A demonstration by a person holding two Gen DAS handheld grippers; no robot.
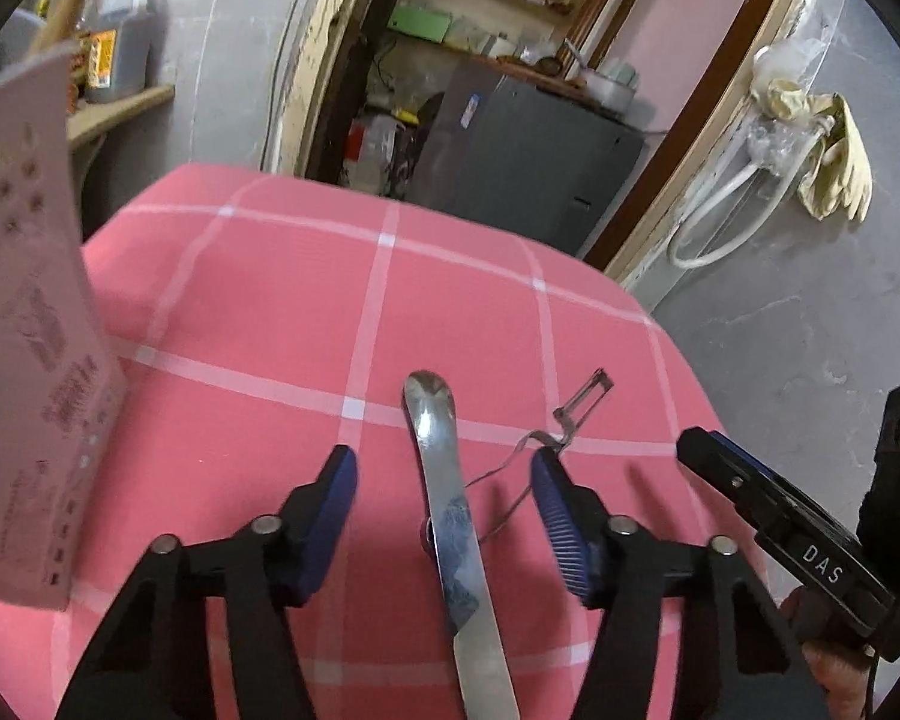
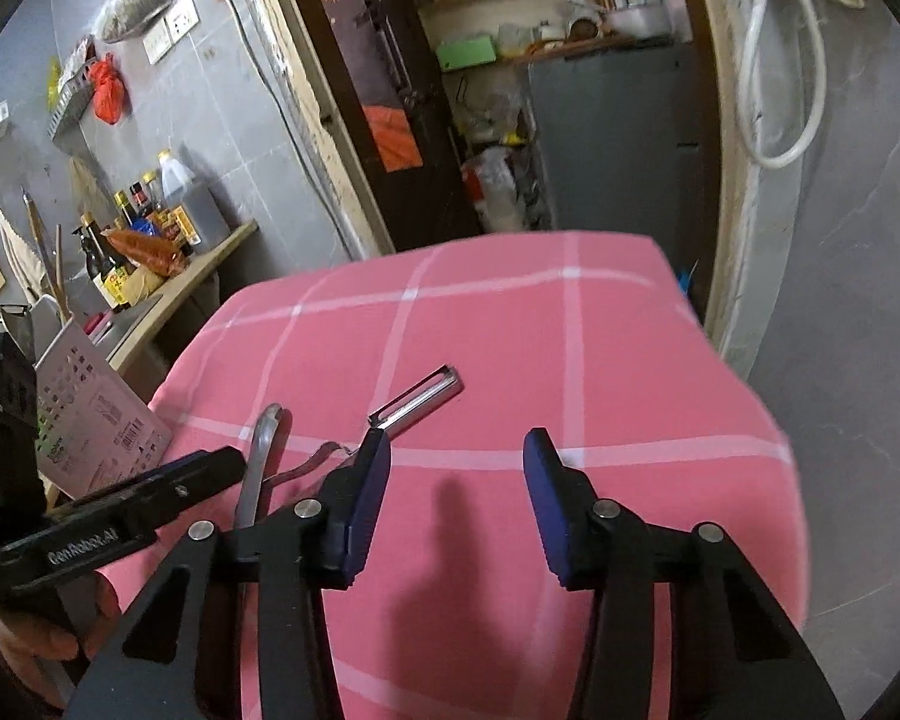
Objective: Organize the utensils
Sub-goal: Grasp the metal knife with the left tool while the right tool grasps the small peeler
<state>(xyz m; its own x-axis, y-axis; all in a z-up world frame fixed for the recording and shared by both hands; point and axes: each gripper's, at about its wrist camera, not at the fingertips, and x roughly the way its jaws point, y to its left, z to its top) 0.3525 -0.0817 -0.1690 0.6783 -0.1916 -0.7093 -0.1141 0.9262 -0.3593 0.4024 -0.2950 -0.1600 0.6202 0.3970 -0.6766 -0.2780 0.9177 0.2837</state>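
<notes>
A metal spoon [image 1: 444, 516] lies on the pink checked cloth [image 1: 270, 324], bowl pointing away. My left gripper [image 1: 444, 457] is open and straddles the spoon, and neither blue pad touches it. A steel peeler [image 1: 588, 393] lies just right of the spoon, its wire handle beside my left gripper's right fingertip. In the right wrist view the peeler [image 2: 417, 399] sits just beyond the left fingertip of my right gripper [image 2: 457, 438], which is open with only cloth between its fingers. The spoon [image 2: 258, 456] lies further left there.
A pale perforated holder [image 1: 24, 330] stands at the cloth's left edge, also visible as the holder [image 2: 96, 420] in the right wrist view. Bottles crowd a wooden counter [image 2: 210, 258] behind it. The cloth drops off at the right edge to grey floor [image 1: 810, 360].
</notes>
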